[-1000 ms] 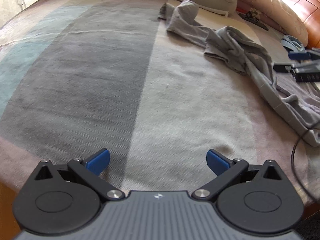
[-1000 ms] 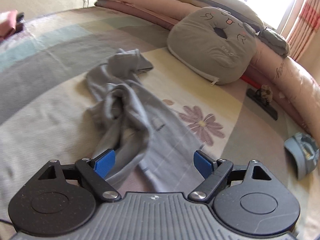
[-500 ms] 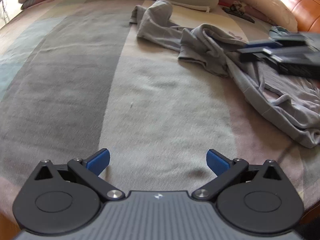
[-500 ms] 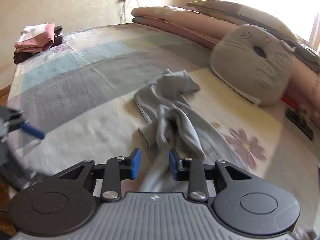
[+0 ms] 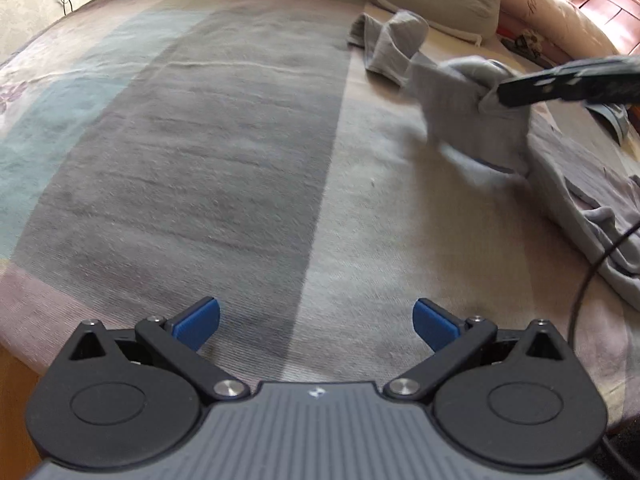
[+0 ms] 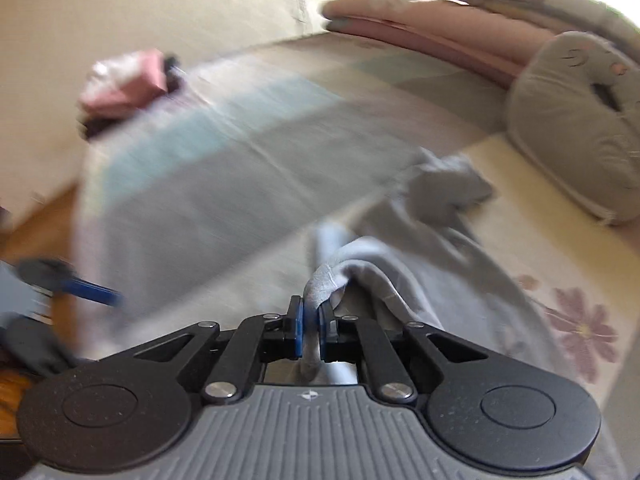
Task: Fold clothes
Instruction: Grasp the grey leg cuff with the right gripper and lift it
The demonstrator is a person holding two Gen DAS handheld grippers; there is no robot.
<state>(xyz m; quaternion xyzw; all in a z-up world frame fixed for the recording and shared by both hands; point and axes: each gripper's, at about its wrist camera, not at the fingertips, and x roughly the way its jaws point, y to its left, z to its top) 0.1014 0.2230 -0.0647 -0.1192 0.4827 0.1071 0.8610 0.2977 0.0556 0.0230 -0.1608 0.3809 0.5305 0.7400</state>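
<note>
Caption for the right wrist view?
Right hand-held gripper shut on a fold of the grey garment, lifting it off the bed.

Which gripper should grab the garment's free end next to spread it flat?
Probably the left gripper: it is open and hovers over bare bedspread, while the right gripper is shut on a bunch of the grey garment.
</note>
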